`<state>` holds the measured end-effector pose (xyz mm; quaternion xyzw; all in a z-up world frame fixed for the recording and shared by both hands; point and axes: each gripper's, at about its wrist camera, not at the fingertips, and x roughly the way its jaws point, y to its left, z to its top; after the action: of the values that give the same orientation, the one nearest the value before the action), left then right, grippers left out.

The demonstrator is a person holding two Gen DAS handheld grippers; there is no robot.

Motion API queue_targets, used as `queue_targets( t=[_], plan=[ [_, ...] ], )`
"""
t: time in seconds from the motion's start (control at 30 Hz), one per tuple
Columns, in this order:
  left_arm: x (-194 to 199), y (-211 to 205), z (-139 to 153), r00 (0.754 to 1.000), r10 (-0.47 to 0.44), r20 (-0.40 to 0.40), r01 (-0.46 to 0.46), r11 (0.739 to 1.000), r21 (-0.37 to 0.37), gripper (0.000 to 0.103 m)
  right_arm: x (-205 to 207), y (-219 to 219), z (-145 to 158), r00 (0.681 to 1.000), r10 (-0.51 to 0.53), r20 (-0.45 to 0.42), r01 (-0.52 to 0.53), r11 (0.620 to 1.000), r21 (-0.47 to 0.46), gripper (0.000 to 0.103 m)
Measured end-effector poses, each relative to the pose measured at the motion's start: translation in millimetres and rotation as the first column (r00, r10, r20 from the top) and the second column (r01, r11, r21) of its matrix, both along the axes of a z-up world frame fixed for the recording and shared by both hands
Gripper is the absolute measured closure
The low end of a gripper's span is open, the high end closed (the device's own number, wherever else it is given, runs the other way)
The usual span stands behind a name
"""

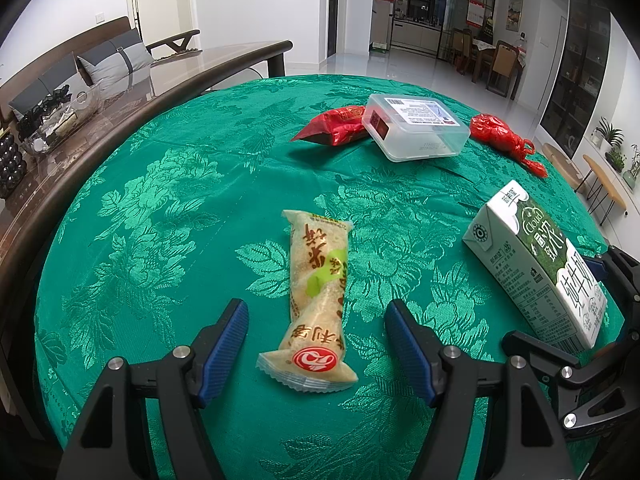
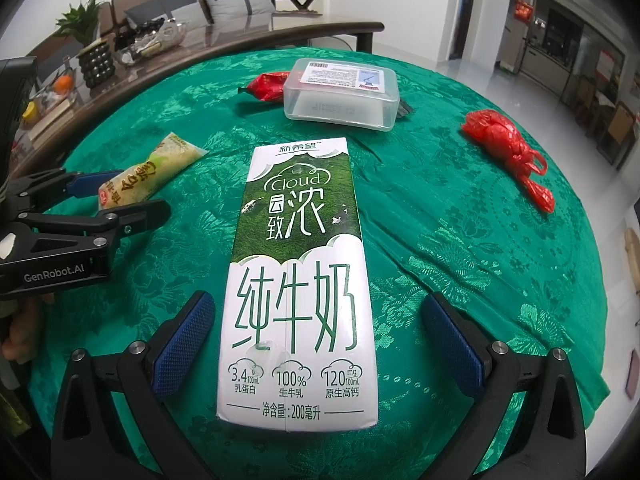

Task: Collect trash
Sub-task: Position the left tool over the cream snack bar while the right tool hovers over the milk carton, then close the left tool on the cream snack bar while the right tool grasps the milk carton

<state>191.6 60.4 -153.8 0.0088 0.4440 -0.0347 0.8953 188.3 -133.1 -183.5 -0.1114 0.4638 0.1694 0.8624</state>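
Observation:
A beige snack wrapper (image 1: 318,304) lies flat on the green tablecloth (image 1: 160,208), between the blue pads of my left gripper (image 1: 316,312), which stands open and touches nothing. A green and white milk carton (image 2: 298,276) lies flat between the pads of my right gripper (image 2: 316,320), also open, with gaps on both sides. The carton (image 1: 536,264) shows at the right of the left wrist view. The wrapper (image 2: 148,176) and the left gripper (image 2: 120,196) appear at the left of the right wrist view.
Farther back lie a clear plastic box (image 1: 416,126), a red foil packet (image 1: 336,126) beside it and a crumpled red plastic bag (image 1: 504,140). A dark wooden table (image 1: 120,92) with glassware and a potted plant (image 2: 90,40) adjoins the left side.

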Motion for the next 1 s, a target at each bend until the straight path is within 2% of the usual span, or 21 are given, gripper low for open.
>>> queue_targets(
  t=[0.2,0.63,0.67,0.7,0.73,0.77,0.83,0.9,1.0],
  plan=[
    [-4,7,2,1.000,-0.029,0.000,0.029,0.999,-0.038,0.030,0,0,0,1.000,0.000,0.000,0.000,1.000,0.001,0.001],
    [-1,3,7,0.997,-0.073,-0.009,0.073,0.996,-0.050,0.031,0,0,0,1.000,0.000,-0.001,0.000,1.000,0.002,0.001],
    [0,2,6,0.997,-0.075,-0.012,0.075,0.996,-0.044,0.038,0,1,0,1.000,0.000,-0.001,0.000,1.000,0.002,0.001],
    [2,0,5,0.997,-0.076,-0.020,0.076,0.997,-0.033,0.056,0,1,0,1.000,0.000,-0.001,0.000,1.000,0.001,0.001],
    [3,-2,4,0.997,-0.072,-0.024,0.072,0.997,-0.014,0.057,0,0,1,1.000,0.000,-0.002,0.000,1.000,0.002,0.001],
    [4,-3,4,0.997,-0.072,-0.019,0.072,0.997,-0.007,0.073,0,1,1,1.000,0.002,-0.003,-0.002,1.000,0.001,0.001],
    [5,-1,6,0.997,-0.071,-0.024,0.070,0.997,-0.032,0.074,1,1,3,1.000,0.014,-0.019,-0.014,1.000,-0.002,0.001],
    [3,1,10,0.998,-0.065,-0.018,0.064,0.997,-0.051,0.081,4,0,7,0.998,0.029,-0.055,-0.030,1.000,-0.008,0.002],
    [-2,2,19,0.998,-0.069,0.003,0.069,0.996,-0.061,0.082,8,-5,29,0.998,0.017,-0.062,-0.015,0.999,0.038,0.003]
  ],
)
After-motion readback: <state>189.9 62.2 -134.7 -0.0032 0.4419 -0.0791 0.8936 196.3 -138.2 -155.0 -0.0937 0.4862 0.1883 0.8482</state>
